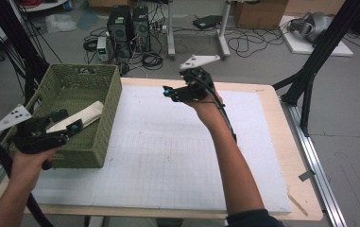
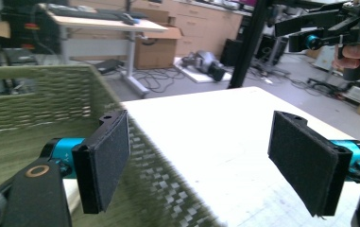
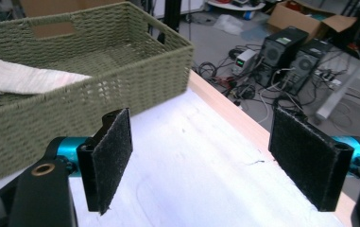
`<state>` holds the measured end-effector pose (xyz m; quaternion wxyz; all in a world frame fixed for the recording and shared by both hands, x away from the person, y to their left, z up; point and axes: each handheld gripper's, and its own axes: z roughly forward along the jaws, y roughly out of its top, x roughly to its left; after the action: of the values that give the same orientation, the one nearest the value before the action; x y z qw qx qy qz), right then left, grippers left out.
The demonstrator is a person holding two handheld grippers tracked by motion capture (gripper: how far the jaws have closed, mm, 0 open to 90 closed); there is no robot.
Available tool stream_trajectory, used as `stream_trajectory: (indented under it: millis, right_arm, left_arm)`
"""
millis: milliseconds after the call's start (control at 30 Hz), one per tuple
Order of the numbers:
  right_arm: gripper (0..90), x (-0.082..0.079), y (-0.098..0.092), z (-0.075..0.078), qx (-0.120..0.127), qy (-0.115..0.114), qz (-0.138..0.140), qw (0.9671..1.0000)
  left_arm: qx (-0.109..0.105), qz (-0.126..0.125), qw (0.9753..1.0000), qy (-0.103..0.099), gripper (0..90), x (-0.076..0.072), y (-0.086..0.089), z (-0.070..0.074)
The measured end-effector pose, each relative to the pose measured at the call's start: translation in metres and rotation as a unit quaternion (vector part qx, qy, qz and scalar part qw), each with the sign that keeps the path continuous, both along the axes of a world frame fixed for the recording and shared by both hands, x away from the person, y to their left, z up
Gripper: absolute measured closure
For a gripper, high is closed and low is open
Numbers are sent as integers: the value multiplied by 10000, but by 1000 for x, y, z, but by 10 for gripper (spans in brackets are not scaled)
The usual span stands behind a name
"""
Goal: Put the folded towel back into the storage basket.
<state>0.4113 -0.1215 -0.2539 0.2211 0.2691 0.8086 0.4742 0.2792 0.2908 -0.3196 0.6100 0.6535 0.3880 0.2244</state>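
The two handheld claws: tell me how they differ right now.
The left claw sits low at the near corner of the green woven basket, beside the folded cream cloth; the right claw is held high over the white gridded mat. The left points right, the right points left. Both have their jaws wide apart and hold nothing.

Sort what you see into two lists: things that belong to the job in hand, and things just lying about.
Job in hand:
basket
cloth inside it
left gripper, open
right gripper, open

Lying about:
computer towers on the floor
cardboard box
cables
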Motion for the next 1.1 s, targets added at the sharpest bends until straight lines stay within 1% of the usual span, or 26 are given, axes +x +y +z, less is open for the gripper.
stream_trajectory:
  millis: [67, 133, 233, 367, 500, 567, 633, 700, 767, 833, 933, 1000, 1100]
  right_arm:
    - [215, -8, -16, -3, 5, -27, -99, 9999]
    - [215, -16, -33, -7, 82, -73, -204, 9997]
    - [212, -29, -55, -14, 127, -94, -345, 9993]
    - [210, -46, -77, -27, 85, -95, -491, 9987]
    - [181, -65, -95, -41, 141, -39, -643, 9978]
    - [159, -73, -104, -50, 85, -87, -714, 9974]
    - [136, -85, -116, -61, 127, -52, -834, 9964]
    - [123, -93, -126, -69, 188, -63, -941, 9954]
    - [119, -102, -137, -79, 226, -74, -1023, 9945]
    - [118, -111, -146, -87, 284, -64, -1113, 9934]
    - [117, -125, -158, -99, 267, -96, -1233, 9920]
    - [117, -133, -162, -107, 250, -110, -1305, 9911]
    - [117, -141, -167, -118, 260, -76, -1394, 9899]
  left_arm:
    - [32, -217, 9998, -15, 219, 2, -11, -3]
    - [97, -279, 9996, -12, 219, 3, -21, -5]
    - [93, -385, 9992, -34, 219, 4, -35, -9]
    - [83, -523, 9986, -71, 219, 4, -52, -12]
    - [142, -747, 9970, -148, 221, 3, -73, -16]
    - [174, -833, 9962, -166, 222, 3, -82, -19]
    - [233, -929, 9952, -210, 226, 3, -91, -23]
    - [238, -1007, 9944, -193, 226, 3, -99, -27]
    - [298, -1054, 9938, -192, 225, 3, -107, -31]
    - [429, -1079, 9929, -266, 231, 2, -115, -36]
    - [449, -1085, 9923, -402, 231, 0, -123, -45]
    - [515, -1111, 9915, -431, 230, -1, -128, -51]
    - [563, -1179, 9907, -385, 231, -2, -132, -59]
